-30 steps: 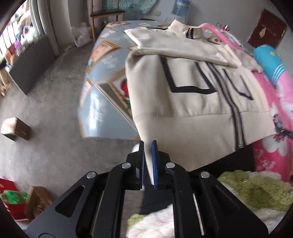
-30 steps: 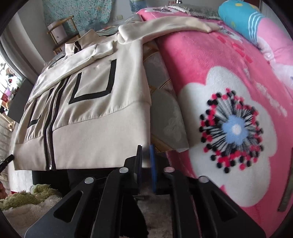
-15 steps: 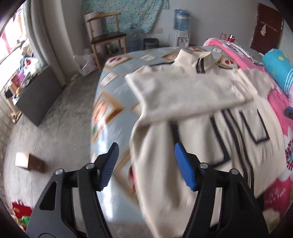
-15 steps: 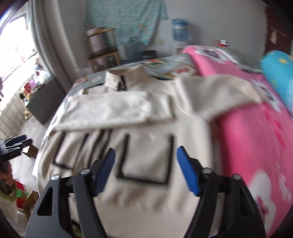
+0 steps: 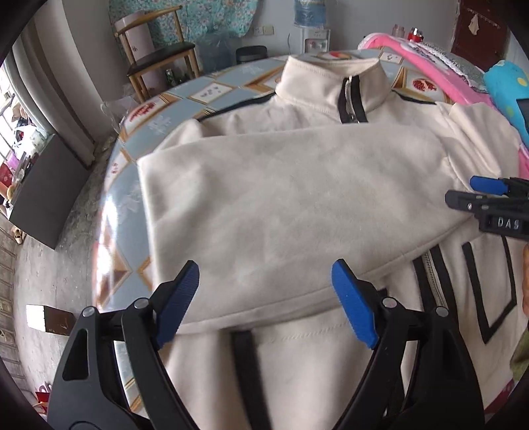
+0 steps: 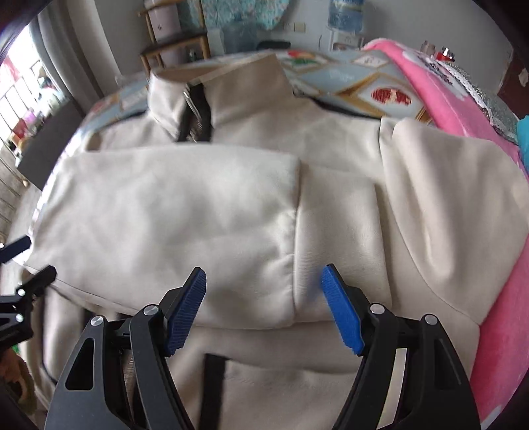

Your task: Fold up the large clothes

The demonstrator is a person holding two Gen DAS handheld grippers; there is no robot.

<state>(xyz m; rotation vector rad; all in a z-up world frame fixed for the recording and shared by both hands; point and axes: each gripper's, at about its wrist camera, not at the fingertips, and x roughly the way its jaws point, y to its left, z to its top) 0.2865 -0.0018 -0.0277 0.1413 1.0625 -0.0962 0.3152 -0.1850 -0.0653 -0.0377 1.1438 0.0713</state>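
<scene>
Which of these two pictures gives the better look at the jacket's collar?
The left wrist view: the collar is sharp, upright, with its black zipper strip clear. The right wrist view shows the same collar blurred and off to the upper left.

A lived-in bedroom in a home. Directly below and ahead of the left gripper (image 5: 264,297) lies a bed, its blue patterned sheet (image 5: 211,92) covered to the gripper's right by a pink fleece blanket (image 6: 439,99). Beyond the bed's far end, ahead of the gripper, stand a wooden chair (image 5: 158,56), a water dispenser (image 5: 312,31) and a floral cloth hung on the wall (image 5: 198,16). To the gripper's left is bare concrete floor (image 5: 43,264).
</scene>
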